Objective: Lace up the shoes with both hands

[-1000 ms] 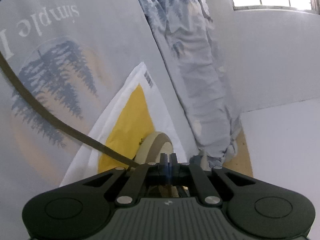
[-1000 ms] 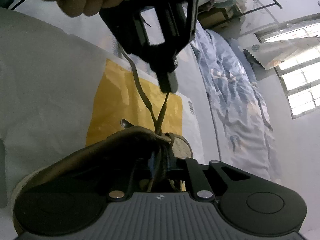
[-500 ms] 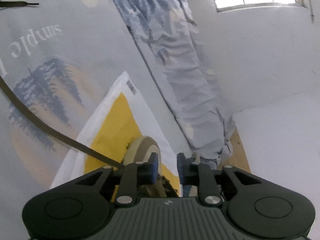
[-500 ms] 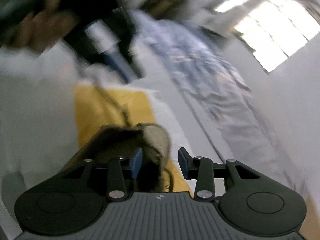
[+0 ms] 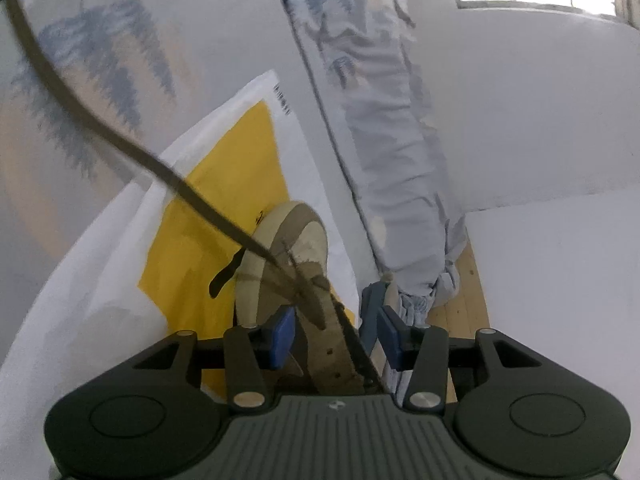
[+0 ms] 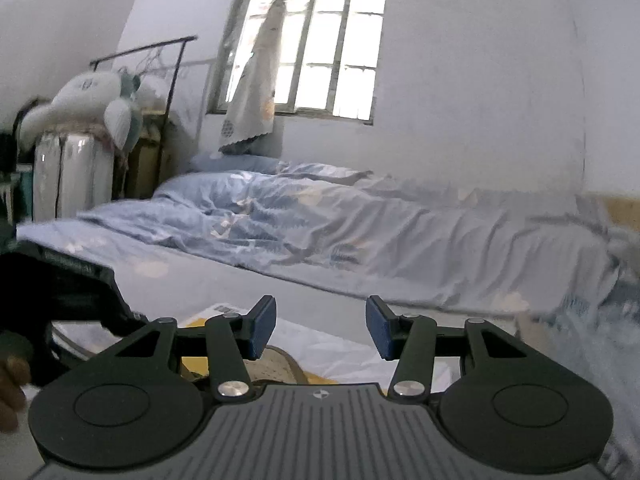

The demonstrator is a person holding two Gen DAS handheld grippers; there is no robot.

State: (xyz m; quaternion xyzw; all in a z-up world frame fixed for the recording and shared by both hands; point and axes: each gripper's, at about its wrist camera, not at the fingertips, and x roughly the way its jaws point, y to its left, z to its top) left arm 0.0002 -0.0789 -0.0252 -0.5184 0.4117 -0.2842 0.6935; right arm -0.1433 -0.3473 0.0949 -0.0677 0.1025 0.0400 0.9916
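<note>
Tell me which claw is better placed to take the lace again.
Probably the left claw: its opening jaws straddle the shoe and the lace. The right claw, also opening, faces the bed, nothing between.

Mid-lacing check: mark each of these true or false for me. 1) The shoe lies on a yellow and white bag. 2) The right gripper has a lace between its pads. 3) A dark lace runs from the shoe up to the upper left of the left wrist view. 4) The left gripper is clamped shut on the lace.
1) True: the shoe lies on the yellow and white bag.
2) False: the right gripper has nothing between its pads; its jaws are opening.
3) True: the lace runs from the shoe to the upper left.
4) False: the left gripper is opening, its pads apart and not pressing the lace.
</note>
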